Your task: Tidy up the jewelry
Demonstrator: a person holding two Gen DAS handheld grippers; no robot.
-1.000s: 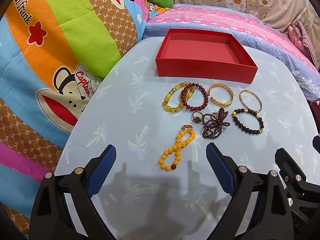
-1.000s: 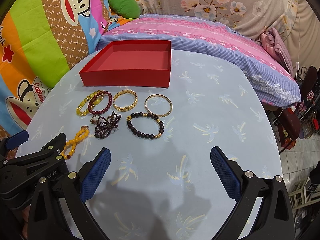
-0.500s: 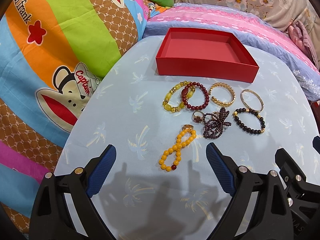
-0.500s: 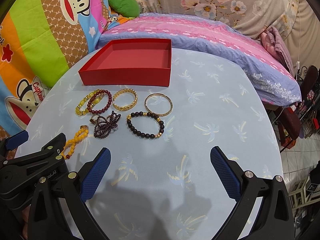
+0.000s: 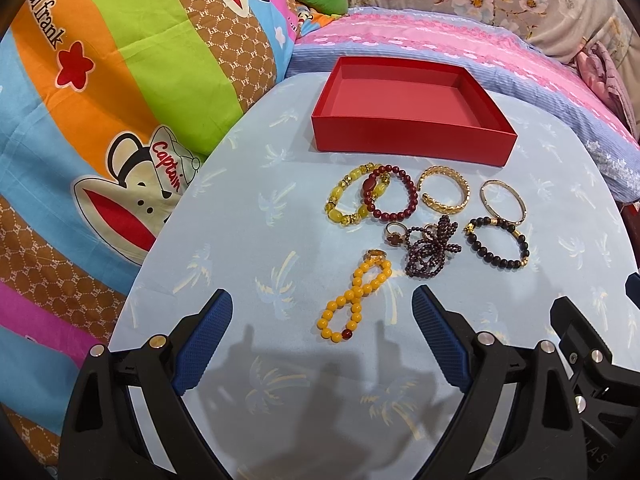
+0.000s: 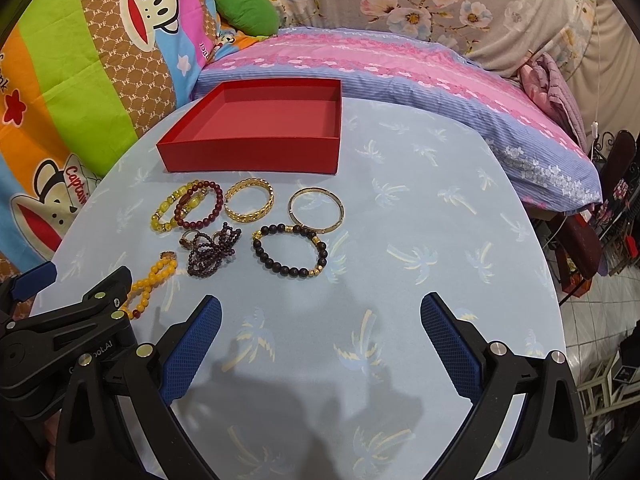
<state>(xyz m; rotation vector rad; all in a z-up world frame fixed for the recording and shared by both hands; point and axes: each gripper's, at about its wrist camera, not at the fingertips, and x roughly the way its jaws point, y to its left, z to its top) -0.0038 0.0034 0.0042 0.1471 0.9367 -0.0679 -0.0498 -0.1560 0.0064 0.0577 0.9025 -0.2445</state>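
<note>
Left tool (image 5: 322, 310) and right tool (image 6: 320, 316) both spread wide, holding nothing. Orange bead bracelet (image 5: 354, 294) at 12 o'clock between the left fingers; red box (image 5: 412, 142) beyond on the surface (image 5: 240, 240).

Black-framed hand-held gripper (image 5: 322, 338) with blue textured finger pads (image 5: 202, 342), silver screws.

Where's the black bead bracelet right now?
The black bead bracelet lies on the table in front of the thin gold bangle, right of the dark garnet bead cluster.
</note>
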